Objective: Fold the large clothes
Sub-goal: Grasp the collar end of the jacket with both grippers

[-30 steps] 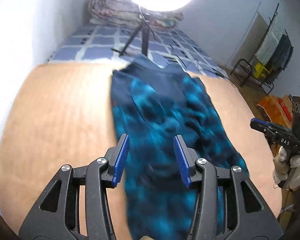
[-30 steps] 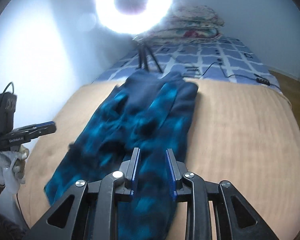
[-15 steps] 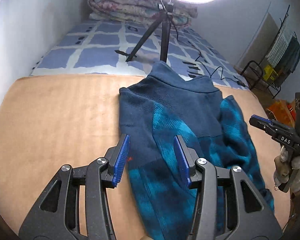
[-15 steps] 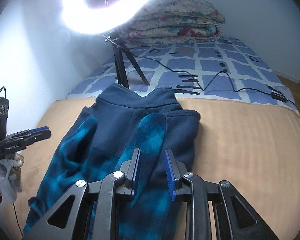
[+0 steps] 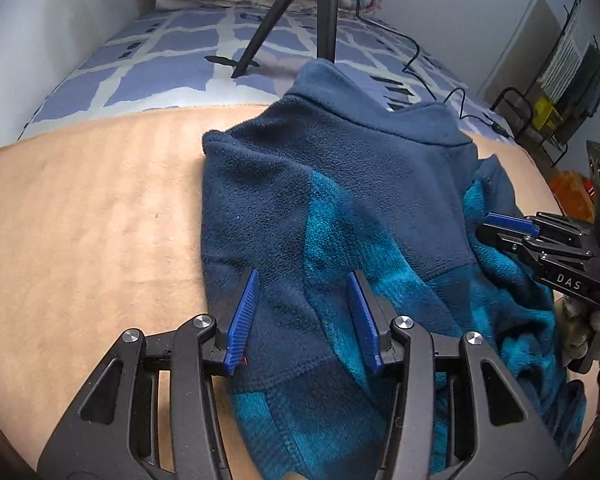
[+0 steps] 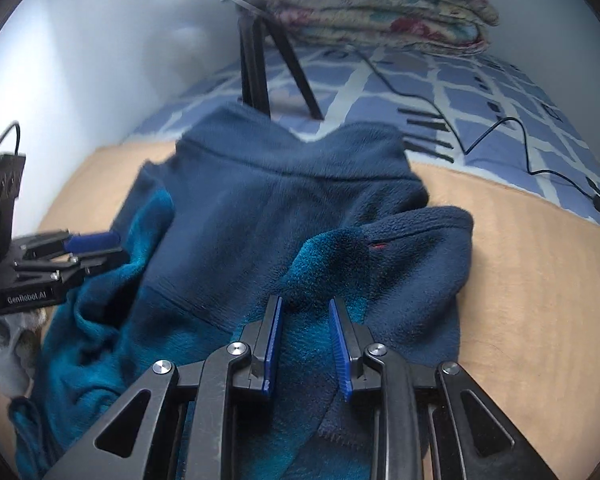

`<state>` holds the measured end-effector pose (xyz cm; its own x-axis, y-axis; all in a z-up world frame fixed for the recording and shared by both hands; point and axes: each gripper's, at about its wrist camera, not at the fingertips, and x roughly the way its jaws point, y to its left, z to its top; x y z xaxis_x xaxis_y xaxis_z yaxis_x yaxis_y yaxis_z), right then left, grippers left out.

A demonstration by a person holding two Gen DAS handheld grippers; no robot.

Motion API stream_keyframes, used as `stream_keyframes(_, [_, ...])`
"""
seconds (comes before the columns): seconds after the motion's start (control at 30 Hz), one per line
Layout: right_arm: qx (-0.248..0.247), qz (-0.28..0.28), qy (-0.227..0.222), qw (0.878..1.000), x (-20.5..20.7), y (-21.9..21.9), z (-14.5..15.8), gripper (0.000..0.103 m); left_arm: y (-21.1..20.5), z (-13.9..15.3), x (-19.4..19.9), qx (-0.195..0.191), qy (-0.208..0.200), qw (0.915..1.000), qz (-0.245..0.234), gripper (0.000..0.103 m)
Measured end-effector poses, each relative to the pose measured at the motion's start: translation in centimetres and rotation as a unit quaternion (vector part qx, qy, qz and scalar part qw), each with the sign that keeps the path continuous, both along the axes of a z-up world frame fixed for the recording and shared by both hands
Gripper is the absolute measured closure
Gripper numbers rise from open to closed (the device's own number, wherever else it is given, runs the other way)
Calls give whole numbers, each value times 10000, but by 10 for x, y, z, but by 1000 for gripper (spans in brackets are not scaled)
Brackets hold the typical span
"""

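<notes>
Lying on the tan blanket (image 5: 92, 216), the fleece (image 5: 340, 200) sits between both half-open tools (image 5: 304, 316) (image 6: 306, 344), neither clamping it

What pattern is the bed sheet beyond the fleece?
Blue blocks on white bed sheet, clearest in left wrist view.

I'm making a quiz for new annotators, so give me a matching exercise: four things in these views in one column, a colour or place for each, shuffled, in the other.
Things:
1. fleece jacket
2. blanket
3. tripod
4. folded quilt

Descriptions:
A. black, standing on the blue patterned sheet
B. tan, under the garment
C. floral, stacked by the far wall
D. navy and teal

Pairs: 1-D, 2-B, 3-A, 4-C
</notes>
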<state>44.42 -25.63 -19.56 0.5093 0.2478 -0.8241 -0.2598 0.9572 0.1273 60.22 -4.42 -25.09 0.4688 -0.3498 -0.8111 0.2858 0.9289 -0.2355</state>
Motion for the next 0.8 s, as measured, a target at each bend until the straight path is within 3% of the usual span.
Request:
stream_keyframes(0.1, [109,98,60,9999,1,-5,3,78,1,7,3,-16,70,9999,-137,56])
stream_keyframes(0.2, [386,269,-87,9989,-6,-19,18,69,20,24,9,-338,-10,9994,-55,52])
stream_keyframes(0.27, [585,218,-295,9976,-10,-37,29,50,34,34,16,-389,-159,9990,146,43])
stream_keyframes(0.33, [752,64,-513,9958,-10,-61,37,40,48,38,28,-409,-201,9981,410,41])
stream_keyframes(0.47, [1016,-370,-397,9933,9,-99,32,38,62,24,60,-757,271,9951,579,39])
stream_keyframes(0.63, [1571,-608,-180,9855,32,-117,11,38,64,4,80,-1097,514,9907,621,39])
stream_keyframes(0.8, [1795,-563,85,9821,54,-112,-14,41,54,-5,89,-1121,450,9916,455,39])
